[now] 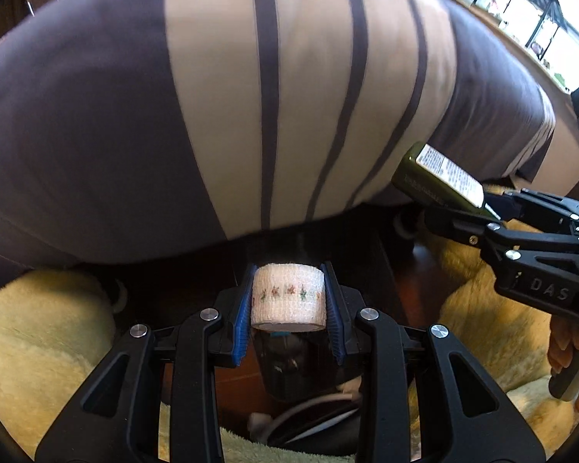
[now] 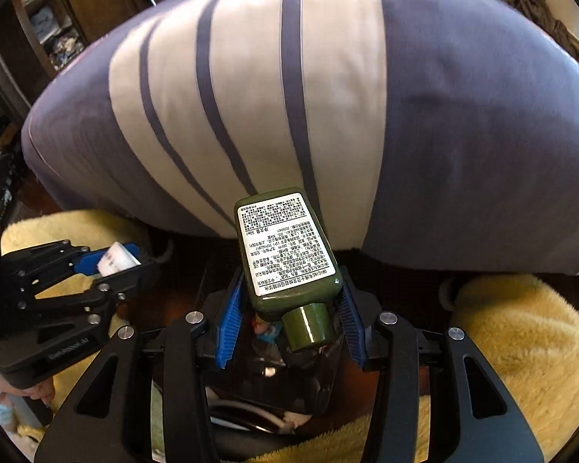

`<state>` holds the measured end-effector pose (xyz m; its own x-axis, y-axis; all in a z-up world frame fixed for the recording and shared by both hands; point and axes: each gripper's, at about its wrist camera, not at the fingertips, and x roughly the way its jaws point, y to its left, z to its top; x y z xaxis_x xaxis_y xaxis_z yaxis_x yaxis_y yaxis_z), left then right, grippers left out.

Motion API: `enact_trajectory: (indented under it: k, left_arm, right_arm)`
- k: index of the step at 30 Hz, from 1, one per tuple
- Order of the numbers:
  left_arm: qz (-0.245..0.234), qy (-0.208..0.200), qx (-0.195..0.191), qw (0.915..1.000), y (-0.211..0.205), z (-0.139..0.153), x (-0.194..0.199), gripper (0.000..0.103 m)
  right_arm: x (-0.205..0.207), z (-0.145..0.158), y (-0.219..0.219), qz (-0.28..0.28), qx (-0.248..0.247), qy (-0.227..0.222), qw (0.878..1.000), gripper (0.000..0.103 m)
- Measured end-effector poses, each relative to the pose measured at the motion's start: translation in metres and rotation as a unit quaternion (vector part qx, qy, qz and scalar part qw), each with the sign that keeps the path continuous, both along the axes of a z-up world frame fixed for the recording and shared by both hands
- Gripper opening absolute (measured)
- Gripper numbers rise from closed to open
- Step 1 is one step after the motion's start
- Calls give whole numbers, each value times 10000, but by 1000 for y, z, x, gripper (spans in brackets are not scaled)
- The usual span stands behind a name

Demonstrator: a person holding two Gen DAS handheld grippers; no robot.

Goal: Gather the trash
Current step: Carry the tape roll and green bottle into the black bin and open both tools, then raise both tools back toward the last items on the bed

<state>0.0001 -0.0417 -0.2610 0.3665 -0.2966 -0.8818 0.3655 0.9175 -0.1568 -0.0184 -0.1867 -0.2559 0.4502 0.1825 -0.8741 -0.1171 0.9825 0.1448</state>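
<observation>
Your left gripper [image 1: 288,301] grasps the tape roll [image 1: 288,298], your right gripper [image 2: 291,301] the green bottle [image 2: 285,249]; carrying step. Next, release both into the dark bin [image 2: 274,382] just below them.

Both tongs are built of black plastic linkage arms joined by round silver screws. The left tongs [image 1: 288,301] and right tongs [image 2: 291,308] are fitted with ribbed blue pads [image 1: 241,324]. White lettering is moulded on one housing.

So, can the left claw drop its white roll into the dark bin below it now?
Probably yes. The left claw holds the white roll directly above the dark bin, and nothing visible lies between them; the right claw keeps aside.
</observation>
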Motion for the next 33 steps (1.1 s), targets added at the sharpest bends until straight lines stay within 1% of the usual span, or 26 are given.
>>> enact_trajectory:
  k: [4,7,13,19,20,22,23,24,26,28,30,31,33]
  left_arm:
    - [-97,346,72,9993,-7,-26,3,31]
    - [-184,587,77,9981,-13,-40,7,31]
    - [-293,857,61,9959,-20,-55,14,31]
    - [-367,1011,27,9942,-20,-63,16,32]
    - [-373,1014,42,9941,-20,-63,17,34]
    - [-379,1017,79,9941,-20,-62,15,41]
    - [-376,1015,102,9941,-21,-62,13,47]
    - [-370,1005,116,9942,-21,-62,13,51]
    - [-336,973,141,9946,-19,-60,12,56]
    - [-278,928,147,9952,-17,-56,12,61]
    - [-223,854,149,9960,-14,-50,12,68]
    - [-196,809,150,9964,-12,-47,12,70]
    - [-133,652,195,9976,-8,-36,12,80]
  right_arm:
    - [3,-17,0,8,40,279,9996,46]
    - [9,-29,1,27,157,510,9986,46]
    - [24,-47,2,34,357,909,9952,46]
    - [29,-55,-1,-36,356,1005,9943,48]
    - [30,-56,-1,-56,343,1002,9944,48]
    - [26,-59,-2,-105,326,971,9947,54]
    - [29,-59,-2,-124,315,955,9949,56]
    - [29,-57,-4,-151,308,928,9951,57]
    - [28,-53,-8,-206,299,867,9956,58]
    - [27,-48,-14,-261,254,802,9961,62]
    - [26,-41,-21,-330,185,722,9967,71]
    - [25,-37,-23,-377,143,654,9970,73]
    - [22,-27,-27,-451,107,525,9975,81]
